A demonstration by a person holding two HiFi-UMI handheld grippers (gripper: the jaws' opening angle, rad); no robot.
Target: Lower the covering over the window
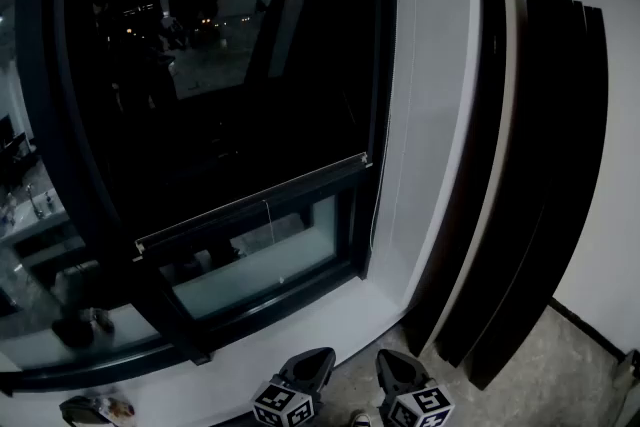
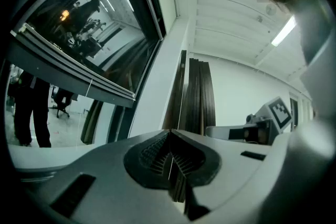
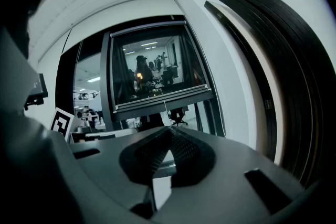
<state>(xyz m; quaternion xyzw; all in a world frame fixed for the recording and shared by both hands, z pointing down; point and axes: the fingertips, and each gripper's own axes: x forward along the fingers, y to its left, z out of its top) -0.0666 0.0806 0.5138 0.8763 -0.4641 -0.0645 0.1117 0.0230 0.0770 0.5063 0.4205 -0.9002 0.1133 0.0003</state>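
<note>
Dark fabric roller blind [image 1: 220, 115] covers most of the black-framed window [image 1: 270, 312], only a low glass strip [image 1: 255, 267] is bare, and left gripper [image 1: 316, 357] and right gripper [image 1: 393, 359] hang below, both closed on nothing.

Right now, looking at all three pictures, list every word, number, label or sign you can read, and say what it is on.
None: no words or numbers can be read in any view.
The marker cubes carry only black-and-white square patterns, not writing.
</note>
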